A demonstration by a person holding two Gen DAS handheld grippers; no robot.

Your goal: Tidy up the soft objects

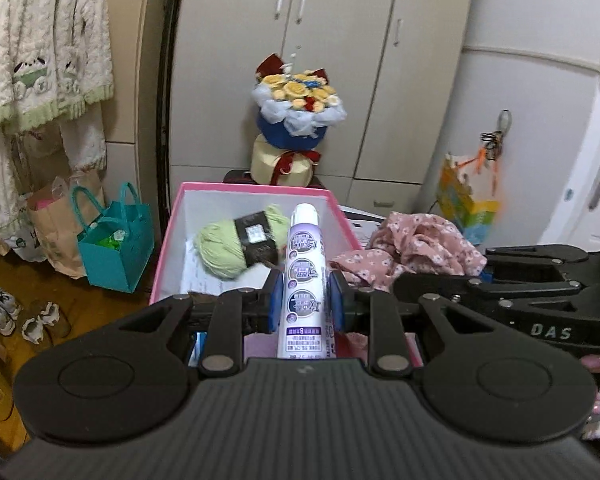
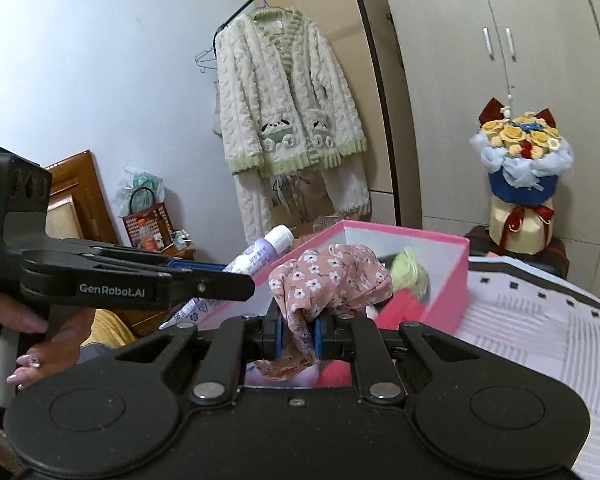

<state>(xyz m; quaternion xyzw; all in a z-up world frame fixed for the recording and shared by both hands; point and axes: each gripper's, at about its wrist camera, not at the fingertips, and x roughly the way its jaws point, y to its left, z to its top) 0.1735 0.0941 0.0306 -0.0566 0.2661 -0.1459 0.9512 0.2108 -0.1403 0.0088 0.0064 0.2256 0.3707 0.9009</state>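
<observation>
Pink box (image 1: 256, 190) before grey wardrobe (image 1: 340, 60); left gripper (image 1: 305, 300) grasps tube (image 1: 306, 276), right gripper (image 2: 298, 332) floral cloth (image 2: 328, 276).

In the left wrist view, "DAS" stands in pale letters on the black body of the right gripper (image 1: 474, 280). In the right wrist view, "GenRobot.AI" is printed in white on the left gripper (image 2: 236, 286). Print on the purple tube (image 1: 306, 276) is unreadable, apart from an "8".
</observation>
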